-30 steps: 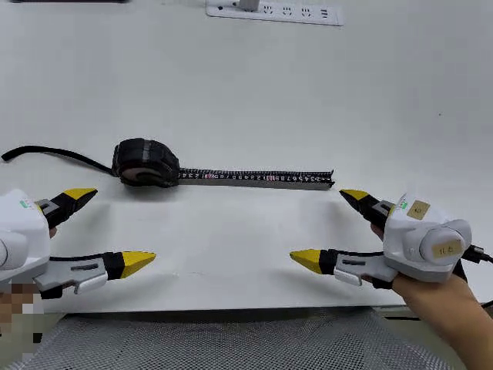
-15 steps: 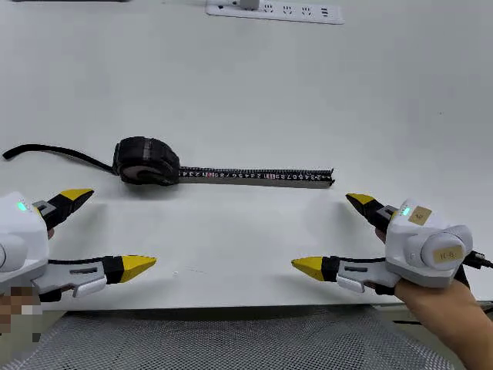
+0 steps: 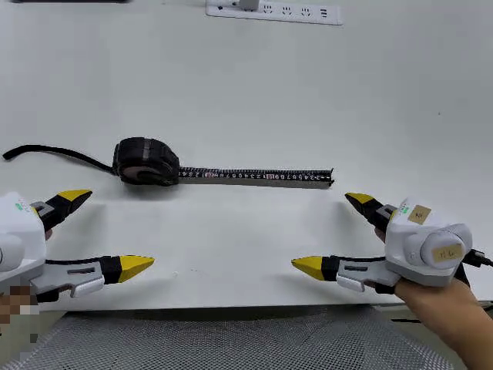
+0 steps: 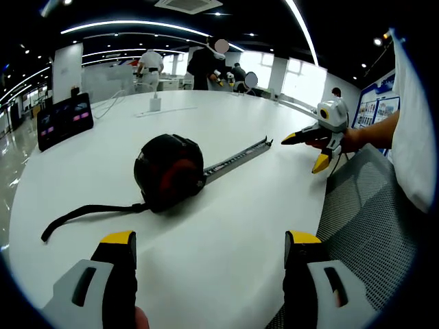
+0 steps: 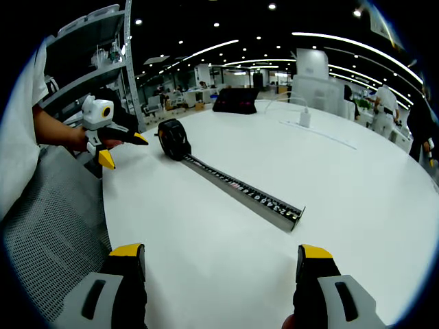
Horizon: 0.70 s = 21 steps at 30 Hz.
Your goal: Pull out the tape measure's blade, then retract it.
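Observation:
A black tape measure [image 3: 145,162] lies on the white table [image 3: 246,92], its blade [image 3: 258,176] drawn out to the right and flat on the surface, hook end at the right. In the left gripper view the case [image 4: 169,171] lies ahead of my jaws, and in the right gripper view the blade [image 5: 241,193] runs away toward the case [image 5: 174,139]. My left gripper [image 3: 100,230] stands open near the front left edge, holding nothing. My right gripper [image 3: 331,233] is open at the front right, a little below the blade's hook end, touching nothing.
A black wrist strap [image 3: 48,154] trails left from the case. A white power strip [image 3: 274,11] lies at the table's far edge. A grey mesh surface [image 3: 216,343] sits just below the table's front edge. People stand in the far background of the gripper views.
My right gripper has dropped slightly toward the front edge and drawn away from the blade's end. The tape measure and left gripper have barely moved.

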Motion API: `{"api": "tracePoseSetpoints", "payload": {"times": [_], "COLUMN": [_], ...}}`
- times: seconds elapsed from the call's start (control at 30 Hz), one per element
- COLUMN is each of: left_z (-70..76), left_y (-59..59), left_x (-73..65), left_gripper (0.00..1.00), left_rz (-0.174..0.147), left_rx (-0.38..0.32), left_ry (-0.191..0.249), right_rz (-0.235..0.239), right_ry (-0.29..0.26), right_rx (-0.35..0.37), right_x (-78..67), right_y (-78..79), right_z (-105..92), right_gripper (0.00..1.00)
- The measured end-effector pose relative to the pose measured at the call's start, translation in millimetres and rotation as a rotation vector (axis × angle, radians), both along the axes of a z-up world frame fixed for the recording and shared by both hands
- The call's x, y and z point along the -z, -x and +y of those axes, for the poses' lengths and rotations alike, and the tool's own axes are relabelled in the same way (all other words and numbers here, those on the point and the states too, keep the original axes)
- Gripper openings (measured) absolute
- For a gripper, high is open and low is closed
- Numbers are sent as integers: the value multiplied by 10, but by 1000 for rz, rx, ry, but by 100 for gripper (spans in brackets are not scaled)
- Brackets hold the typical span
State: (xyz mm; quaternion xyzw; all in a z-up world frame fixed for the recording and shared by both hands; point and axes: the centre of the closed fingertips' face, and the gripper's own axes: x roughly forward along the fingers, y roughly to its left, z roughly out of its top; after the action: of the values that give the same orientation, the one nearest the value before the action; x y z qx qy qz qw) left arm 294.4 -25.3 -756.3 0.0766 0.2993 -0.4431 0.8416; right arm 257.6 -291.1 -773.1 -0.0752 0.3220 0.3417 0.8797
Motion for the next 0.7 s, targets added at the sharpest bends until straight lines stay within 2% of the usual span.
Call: {"api": "tracePoseSetpoints", "payload": {"times": [0.7], "left_z": [1], "left_y": [-17], "left_x": [-5], "left_gripper": [86], "left_rz": [-1], "left_rx": [-5], "left_ry": [1], "right_rz": [4], "right_ry": [1], "right_rx": [-3], "right_x": [10], "right_y": [6], "right_z": [0], "right_gripper": [90]}}
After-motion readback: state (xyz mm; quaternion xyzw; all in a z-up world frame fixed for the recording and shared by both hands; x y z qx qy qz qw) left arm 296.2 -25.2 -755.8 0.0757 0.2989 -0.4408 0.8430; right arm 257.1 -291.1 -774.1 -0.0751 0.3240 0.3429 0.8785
